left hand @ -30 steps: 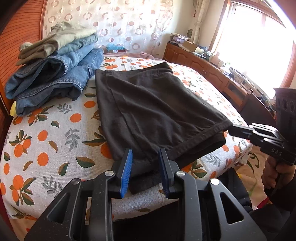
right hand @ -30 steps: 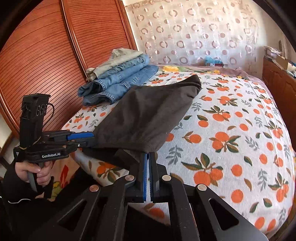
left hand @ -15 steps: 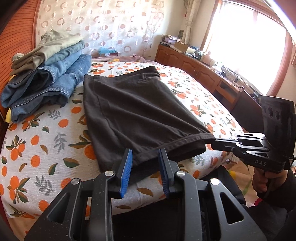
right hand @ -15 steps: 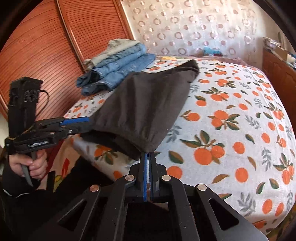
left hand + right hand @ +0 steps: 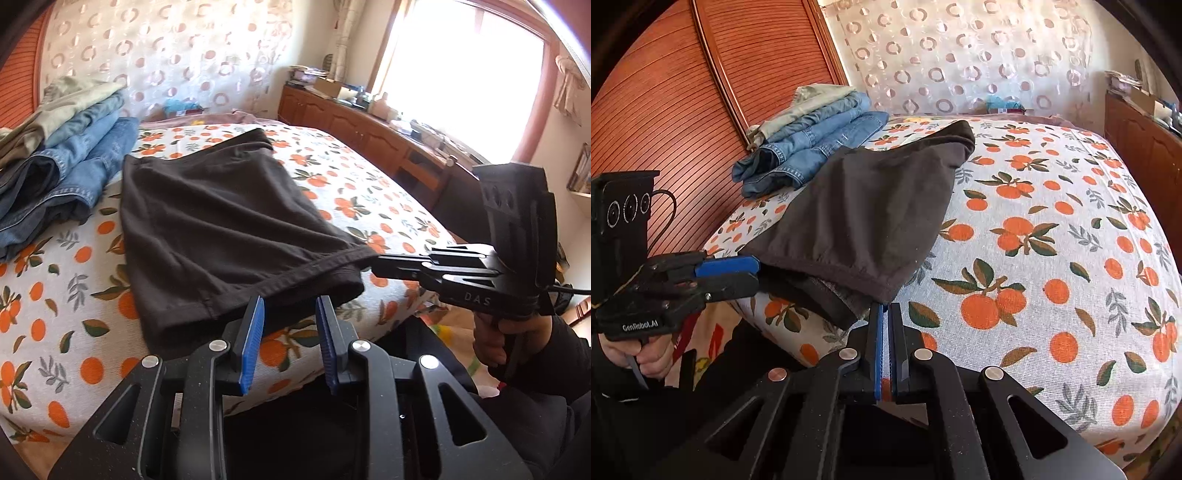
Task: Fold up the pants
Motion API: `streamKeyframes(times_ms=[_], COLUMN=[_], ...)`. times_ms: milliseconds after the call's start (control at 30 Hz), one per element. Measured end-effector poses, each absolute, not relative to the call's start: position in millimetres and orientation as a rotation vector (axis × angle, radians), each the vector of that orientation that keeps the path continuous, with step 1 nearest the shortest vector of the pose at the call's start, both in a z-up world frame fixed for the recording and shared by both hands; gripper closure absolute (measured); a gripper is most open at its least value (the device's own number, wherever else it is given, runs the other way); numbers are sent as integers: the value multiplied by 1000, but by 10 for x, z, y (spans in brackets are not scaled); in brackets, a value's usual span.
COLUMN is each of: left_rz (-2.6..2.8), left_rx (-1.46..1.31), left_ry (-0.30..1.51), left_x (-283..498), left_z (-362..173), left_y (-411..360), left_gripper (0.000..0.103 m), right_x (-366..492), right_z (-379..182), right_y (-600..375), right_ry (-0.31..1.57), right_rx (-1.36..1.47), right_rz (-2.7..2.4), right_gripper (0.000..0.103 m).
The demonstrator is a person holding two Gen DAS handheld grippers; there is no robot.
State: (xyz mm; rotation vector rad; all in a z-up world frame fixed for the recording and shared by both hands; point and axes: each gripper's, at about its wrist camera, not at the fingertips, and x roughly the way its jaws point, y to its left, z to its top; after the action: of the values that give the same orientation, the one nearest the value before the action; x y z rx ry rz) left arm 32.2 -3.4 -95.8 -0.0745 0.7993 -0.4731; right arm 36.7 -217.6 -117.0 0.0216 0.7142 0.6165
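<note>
1. Writing: the body of the right gripper carries the raised letters "DAS"; the body of the left gripper carries a pale label reading "GenRobot.AI". No other text in the room is legible.
2. Black pants: folded into a broad panel lying on the bed, whose sheet is printed with oranges and leaves. The near hem hangs at the bed's front edge.
3. Right gripper: its jaws are clenched flat together on the near right corner of the pants' hem, seen in the right wrist view as cloth pinched at the fingertips.
4. Left gripper: its blue-padded jaws stand partly apart. In the left wrist view the hem lies just beyond the tips with no cloth pressed between the pads; in the right wrist view the tips meet the left edge of the cloth, and contact there cannot be told.
5. Stack of folded jeans: blue denim topped by a pale khaki garment, at the far left of the bed beside the slatted wooden panel.
6. Hard to make out: the window is blown out white; items on the wooden cabinet below it are too small to identify. Each hand is cut off at a dark sleeve.
</note>
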Motion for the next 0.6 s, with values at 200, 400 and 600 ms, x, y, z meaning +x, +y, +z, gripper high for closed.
streamKeyframes(times_ms=[200, 400, 600], left_rz=[-494, -491, -473], left_rx=[-33, 5, -4], left_ry=[836, 844, 852], left_x=[427, 557, 639], left_z=[-1063, -1113, -1149], left_y=[-227, -362, -337], left_gripper=[73, 73, 73], right_x=[386, 445, 480], right_z=[-1166, -1188, -1203], right_y=[-2185, -2132, -2112], right_ry=[706, 710, 711], right_rx=[21, 17, 10], right_rz=[620, 622, 615], right_gripper=[98, 98, 91])
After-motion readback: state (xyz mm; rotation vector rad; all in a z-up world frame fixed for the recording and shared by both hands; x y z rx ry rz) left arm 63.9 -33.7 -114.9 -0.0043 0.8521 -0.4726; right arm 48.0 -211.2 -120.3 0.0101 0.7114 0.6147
